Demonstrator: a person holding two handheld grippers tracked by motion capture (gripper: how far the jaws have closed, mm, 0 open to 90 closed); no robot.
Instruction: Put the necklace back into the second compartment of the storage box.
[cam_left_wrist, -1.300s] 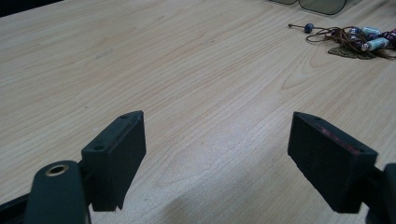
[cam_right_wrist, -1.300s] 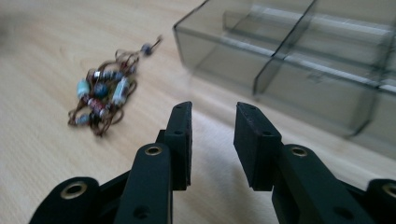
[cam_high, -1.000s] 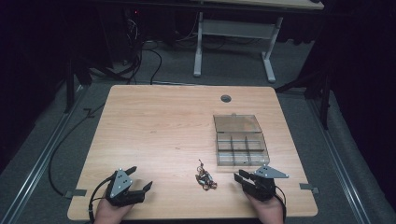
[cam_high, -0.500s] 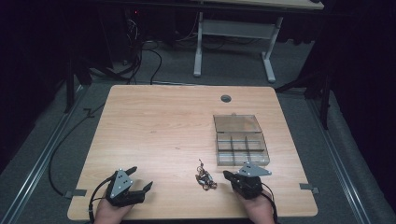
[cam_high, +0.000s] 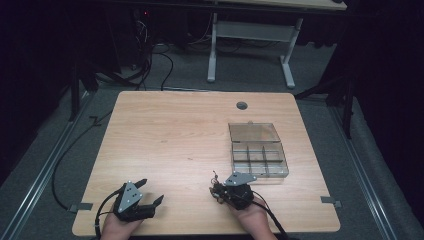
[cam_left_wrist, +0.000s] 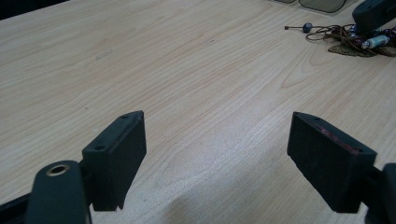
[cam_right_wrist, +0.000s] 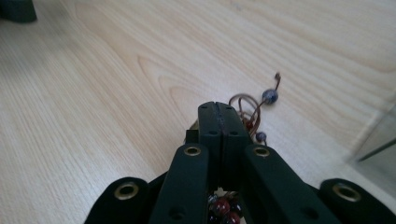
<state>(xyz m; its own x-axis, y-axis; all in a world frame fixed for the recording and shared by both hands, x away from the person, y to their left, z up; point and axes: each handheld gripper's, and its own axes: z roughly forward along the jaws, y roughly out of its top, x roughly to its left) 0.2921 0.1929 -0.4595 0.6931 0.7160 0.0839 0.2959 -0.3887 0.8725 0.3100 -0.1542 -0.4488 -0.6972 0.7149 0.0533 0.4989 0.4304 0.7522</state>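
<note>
Our right gripper (cam_right_wrist: 219, 109) has its jaws pressed flat together, pad against pad, having just finished closing. They lie over the beaded cord jewellery (cam_right_wrist: 254, 109) on the bench (cam_right_wrist: 93, 93); red and dark beads show beneath the jaws near their base, but we cannot tell whether any cord is pinched between the pads. A brown cord with a blue bead trails out past the tips, lying on the wood. From the high view, this right gripper (cam_high: 226, 192) sits at the near edge of the bench, on top of the jewellery (cam_high: 216, 186), with our hand (cam_high: 252, 217) behind it.

Just beyond it stands a clear plastic compartment box (cam_high: 260, 157), its lid folded back flat.

Our left gripper (cam_left_wrist: 217, 158) holds its jaws wide apart with only bare wood between them. It (cam_high: 150, 192) rests well apart from the right one, at the near left of the bench.
</note>
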